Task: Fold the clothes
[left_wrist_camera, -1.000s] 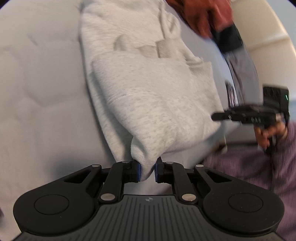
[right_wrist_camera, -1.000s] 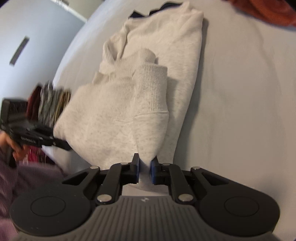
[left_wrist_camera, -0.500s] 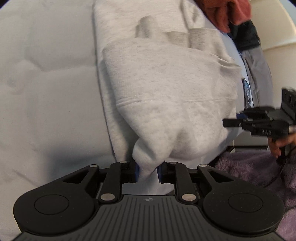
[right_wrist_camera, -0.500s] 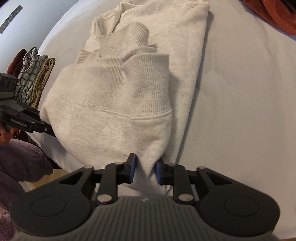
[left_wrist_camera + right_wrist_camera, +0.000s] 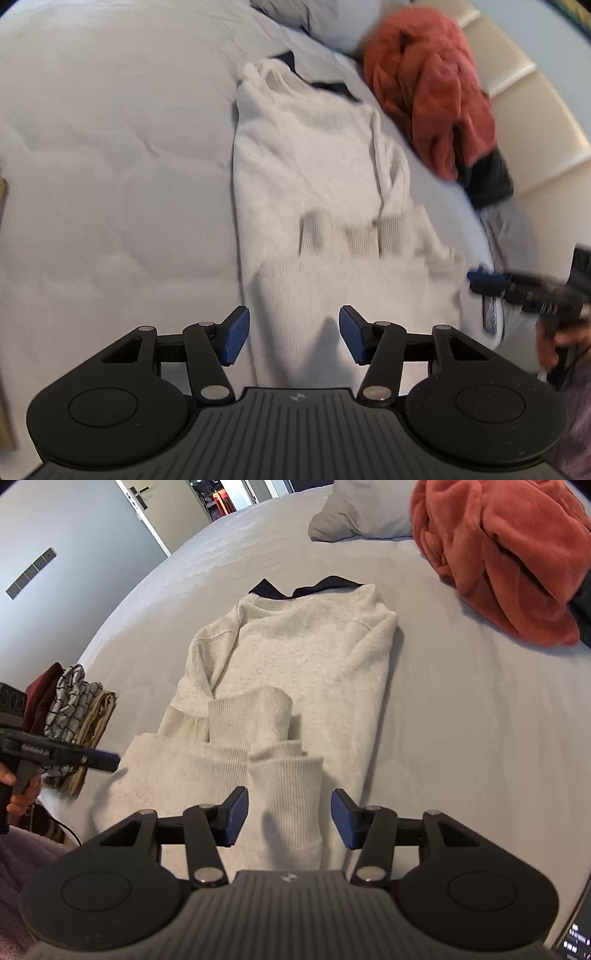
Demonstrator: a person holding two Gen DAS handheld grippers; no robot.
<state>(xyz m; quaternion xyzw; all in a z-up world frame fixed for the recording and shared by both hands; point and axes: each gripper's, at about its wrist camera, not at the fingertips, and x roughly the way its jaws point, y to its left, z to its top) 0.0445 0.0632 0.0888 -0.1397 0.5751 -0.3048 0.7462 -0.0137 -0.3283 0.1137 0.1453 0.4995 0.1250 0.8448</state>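
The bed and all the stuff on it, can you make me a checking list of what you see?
Surface: grey bed sheet, lightly wrinkled.
Job's things: cream sweatshirt lies flat, sleeves folded in, bottom hem folded up over the cuffs.
Clutter: rust-red fleece heaped to the right; grey pillow; dark garment under the collar; folded clothes stack at the bed's left edge.
Grippers: left gripper and right gripper both open, above the folded hem, holding nothing.
Cables: a dark cord near the left hand.
Surroundings: door, padded headboard.

Sweatshirt (image 5: 303, 657) on bed (image 5: 461, 716), blanket (image 5: 506, 554) behind.
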